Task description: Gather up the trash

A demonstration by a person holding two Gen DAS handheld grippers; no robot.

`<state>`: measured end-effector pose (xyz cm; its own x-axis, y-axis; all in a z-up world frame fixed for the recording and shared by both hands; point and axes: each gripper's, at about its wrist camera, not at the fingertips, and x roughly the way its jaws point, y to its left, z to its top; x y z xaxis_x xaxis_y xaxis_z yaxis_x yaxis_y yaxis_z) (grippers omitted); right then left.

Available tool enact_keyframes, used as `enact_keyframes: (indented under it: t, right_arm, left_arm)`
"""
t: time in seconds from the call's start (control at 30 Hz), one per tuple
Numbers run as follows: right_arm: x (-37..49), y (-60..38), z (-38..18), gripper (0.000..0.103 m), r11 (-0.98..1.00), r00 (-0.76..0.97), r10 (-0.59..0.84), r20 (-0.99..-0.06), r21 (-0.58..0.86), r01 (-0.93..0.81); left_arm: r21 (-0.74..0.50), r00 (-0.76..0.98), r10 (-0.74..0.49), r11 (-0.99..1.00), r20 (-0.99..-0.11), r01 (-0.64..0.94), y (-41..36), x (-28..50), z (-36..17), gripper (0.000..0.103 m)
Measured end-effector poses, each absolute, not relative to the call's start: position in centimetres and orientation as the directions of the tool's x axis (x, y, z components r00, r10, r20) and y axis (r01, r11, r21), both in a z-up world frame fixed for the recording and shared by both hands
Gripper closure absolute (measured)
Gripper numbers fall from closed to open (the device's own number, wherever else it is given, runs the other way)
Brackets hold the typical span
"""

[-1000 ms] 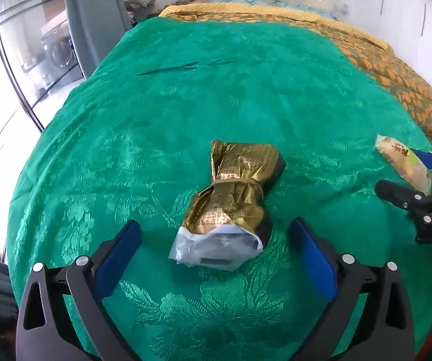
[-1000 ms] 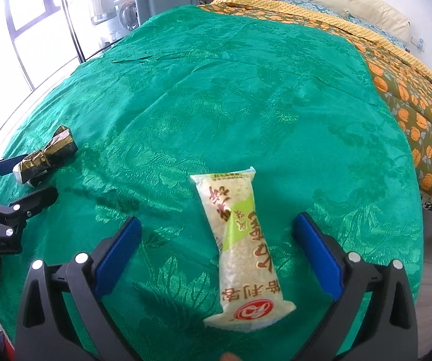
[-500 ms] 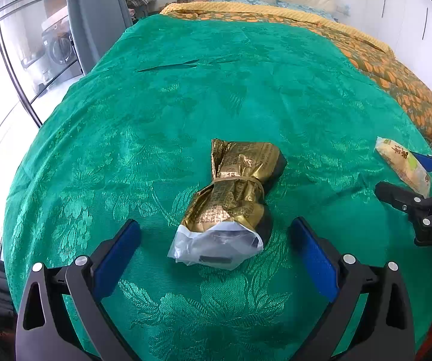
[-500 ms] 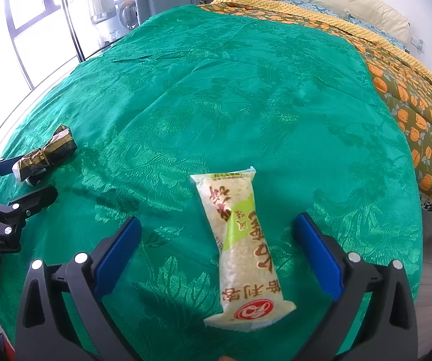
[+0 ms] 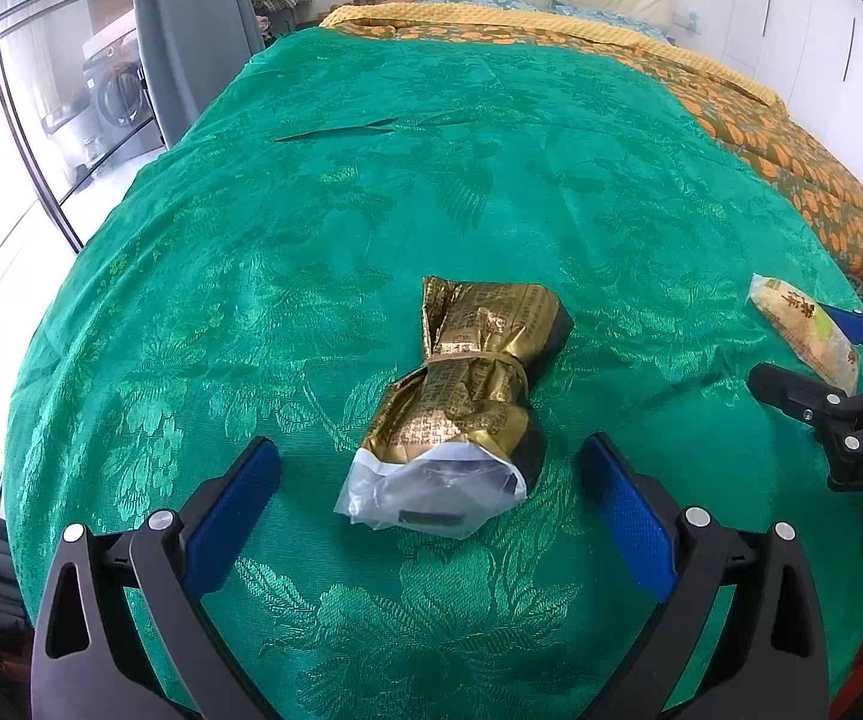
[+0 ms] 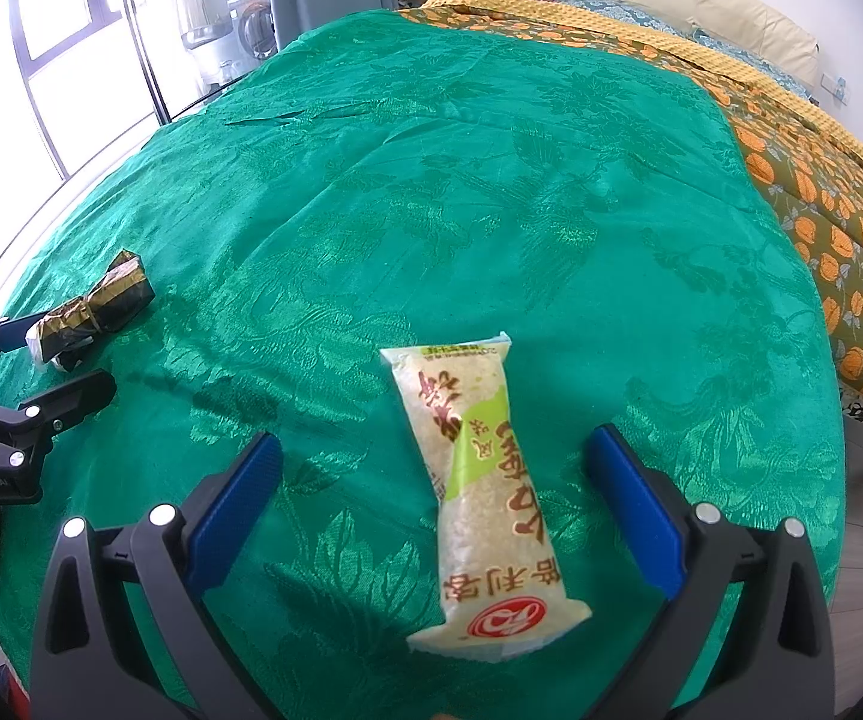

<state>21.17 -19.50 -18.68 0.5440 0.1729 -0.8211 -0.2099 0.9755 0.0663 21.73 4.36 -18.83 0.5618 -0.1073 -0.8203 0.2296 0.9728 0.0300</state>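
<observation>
Left wrist view shows the green bedspread (image 5: 431, 192) with a gold foil wrapper (image 5: 467, 396) lying on it, between the wide-spread fingers of the left gripper (image 5: 431, 480). Right of that wrapper, a pale snack packet (image 6: 479, 492) lies on the bedspread, between the right gripper (image 6: 431, 474)'s equally wide fingers.

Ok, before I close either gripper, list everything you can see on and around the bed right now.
gold foil packet: 1, gold with a clear plastic end, on the green bedspread between the left fingers
rice snack packet: 1, pale with green and red print, between the right fingers
green bedspread: 1, green floral, covering the bed
orange floral quilt: 1, far side
washing machine: 1, grey, behind the glass door
left gripper: open, blue pads
right gripper: open, blue pads
</observation>
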Motion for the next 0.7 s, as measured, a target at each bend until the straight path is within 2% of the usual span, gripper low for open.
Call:
enact_keyframes:
  t: [0.1, 0.17, 0.23, 0.3, 0.43, 0.47, 0.5, 0.53, 0.6, 0.63, 0.67, 0.7]
  right_arm:
    - [20.9, -19.7, -18.3, 0.006, 0.960, 0.493, 0.200, -0.847, 0.068, -0.273]
    - [20.5, -20.9, -17.5, 0.007, 0.950, 0.419, 0.238, -0.876, 0.121, -0.286]
    - [20.0, -22.0, -16.5, 0.008, 0.945, 0.389, 0.260, -0.884, 0.150, -0.290]
    - [20.0, -22.3, -15.4, 0.015, 0.948, 0.387, 0.240, -0.890, 0.128, -0.292]
    - [21.3, -21.0, -14.2, 0.023, 0.945, 0.363, 0.211, -0.908, 0.095, -0.312]
    - [21.8, -20.5, -14.3, 0.026, 0.948, 0.360, 0.183, -0.915, 0.067, -0.312]
    - [22.3, -20.0, -14.6, 0.035, 0.951, 0.352, 0.158, -0.923, 0.046, -0.307]
    - [22.7, -20.0, -14.8, 0.040, 0.952, 0.343, 0.151, -0.927, 0.042, -0.303]
    - [23.3, -20.0, -15.6, 0.066, 0.957, 0.322, 0.134, -0.937, 0.039, -0.286]
    - [23.3, -20.1, -15.6, 0.074, 0.960, 0.329, 0.135, -0.934, 0.041, -0.279]
    - [23.2, -20.3, -15.4, 0.087, 0.960, 0.339, 0.153, -0.928, 0.058, -0.274]
    - [22.8, -20.5, -15.1, 0.088, 0.961, 0.354, 0.169, -0.920, 0.074, -0.268]
  left_arm:
    - [0.002, 0.527, -0.166, 0.953, -0.834, 0.302, 4.8, 21.7, -18.6, 0.005]
    - [-0.035, 0.483, -0.231, 0.924, -0.845, 0.381, 5.7, 21.5, -18.0, 0.005]
    - [-0.119, 0.459, -0.307, 0.911, -0.834, 0.394, 7.3, 21.3, -17.2, 0.005]
    - [-0.180, 0.442, -0.359, 0.900, -0.822, 0.398, 7.9, 21.5, -16.5, 0.005]
    - [-0.123, 0.434, -0.326, 0.893, -0.840, 0.433, 5.7, 22.8, -16.0, 0.005]
    - [-0.104, 0.430, -0.310, 0.893, -0.848, 0.438, 4.9, 23.2, -16.2, 0.008]
    - [-0.088, 0.425, -0.291, 0.896, -0.857, 0.436, 4.4, 23.6, -16.4, 0.011]
    - [-0.080, 0.418, -0.279, 0.897, -0.865, 0.434, 4.3, 24.1, -16.6, 0.019]
    - [-0.063, 0.406, -0.254, 0.901, -0.878, 0.429, 3.7, 24.6, -17.0, 0.032]
    - [-0.059, 0.403, -0.250, 0.901, -0.880, 0.430, 3.8, 25.0, -17.1, 0.045]
    - [-0.049, 0.404, -0.242, 0.900, -0.882, 0.432, 3.5, 25.0, -17.2, 0.058]
    - [-0.024, 0.420, -0.226, 0.901, -0.879, 0.434, 3.1, 24.7, -17.0, 0.059]
